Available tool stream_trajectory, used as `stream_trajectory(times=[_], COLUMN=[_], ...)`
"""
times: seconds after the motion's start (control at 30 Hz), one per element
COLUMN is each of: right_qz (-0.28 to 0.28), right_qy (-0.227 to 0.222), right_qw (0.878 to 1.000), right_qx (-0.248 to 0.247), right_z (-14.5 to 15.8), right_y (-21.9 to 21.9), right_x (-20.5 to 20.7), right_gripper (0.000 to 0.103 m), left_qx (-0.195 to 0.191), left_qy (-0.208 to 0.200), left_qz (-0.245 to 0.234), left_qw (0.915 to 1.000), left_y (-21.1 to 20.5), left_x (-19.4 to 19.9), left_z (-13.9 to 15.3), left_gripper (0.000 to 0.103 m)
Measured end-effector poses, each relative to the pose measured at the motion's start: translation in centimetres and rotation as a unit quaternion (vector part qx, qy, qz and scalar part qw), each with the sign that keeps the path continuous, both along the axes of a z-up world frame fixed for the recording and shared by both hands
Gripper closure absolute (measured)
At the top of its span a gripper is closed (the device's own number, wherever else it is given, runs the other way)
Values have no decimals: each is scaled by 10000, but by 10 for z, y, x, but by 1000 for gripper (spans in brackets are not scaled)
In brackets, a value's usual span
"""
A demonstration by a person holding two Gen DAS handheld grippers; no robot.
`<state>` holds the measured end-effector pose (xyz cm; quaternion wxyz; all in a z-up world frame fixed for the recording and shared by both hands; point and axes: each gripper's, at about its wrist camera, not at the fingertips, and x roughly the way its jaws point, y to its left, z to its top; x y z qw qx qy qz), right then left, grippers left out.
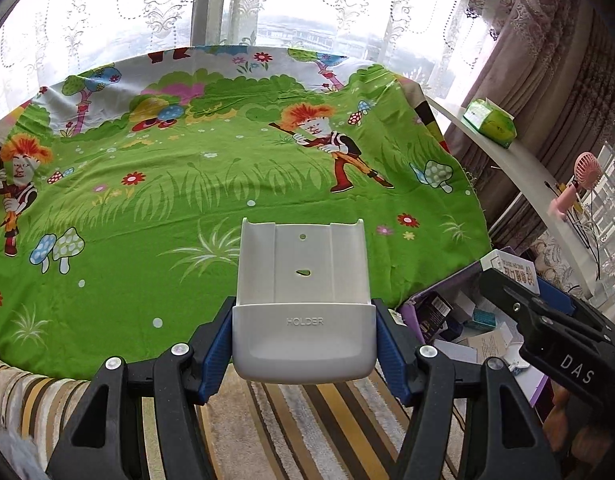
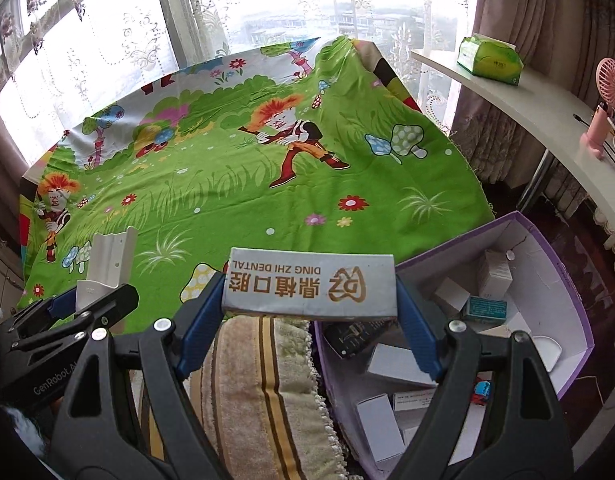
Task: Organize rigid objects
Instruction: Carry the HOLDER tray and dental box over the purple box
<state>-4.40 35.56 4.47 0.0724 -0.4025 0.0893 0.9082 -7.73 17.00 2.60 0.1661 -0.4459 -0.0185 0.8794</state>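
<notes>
My left gripper [image 1: 303, 344] is shut on a white plastic holder [image 1: 303, 300] marked HOLDER, held above the near edge of the green cartoon cloth [image 1: 187, 208]. The holder also shows in the right wrist view [image 2: 107, 272], at the left. My right gripper [image 2: 309, 312] is shut on a long grey box [image 2: 311, 284] printed DING ZHI DENTAL, held between the cloth [image 2: 267, 184] and a purple box [image 2: 547, 240]. In the left wrist view the right gripper [image 1: 503, 276] holds that grey box [image 1: 511, 268] at the right.
The purple box [image 1: 427, 292] holds several small white and dark cartons [image 2: 399, 364]. A striped rug [image 2: 251, 380] lies below the grippers. A white shelf [image 2: 527, 104] at the right carries a green tissue pack [image 2: 491, 60] and a pink fan [image 2: 607, 92]. Curtained windows stand behind.
</notes>
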Motion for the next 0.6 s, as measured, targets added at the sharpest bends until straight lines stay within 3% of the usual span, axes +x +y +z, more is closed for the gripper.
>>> stream_trajectory(times=[0.6], right_qz=[-972], right_qy=[73], right_qw=[9949], right_qx=[272], right_z=[1], right_y=[102], right_x=[56], right_gripper=[20], left_qx=[-156], left_qy=[-160], left_qz=[-948], left_qw=[9952], left_y=[97], left_x=[25], left_z=[-4], left_gripper=[39])
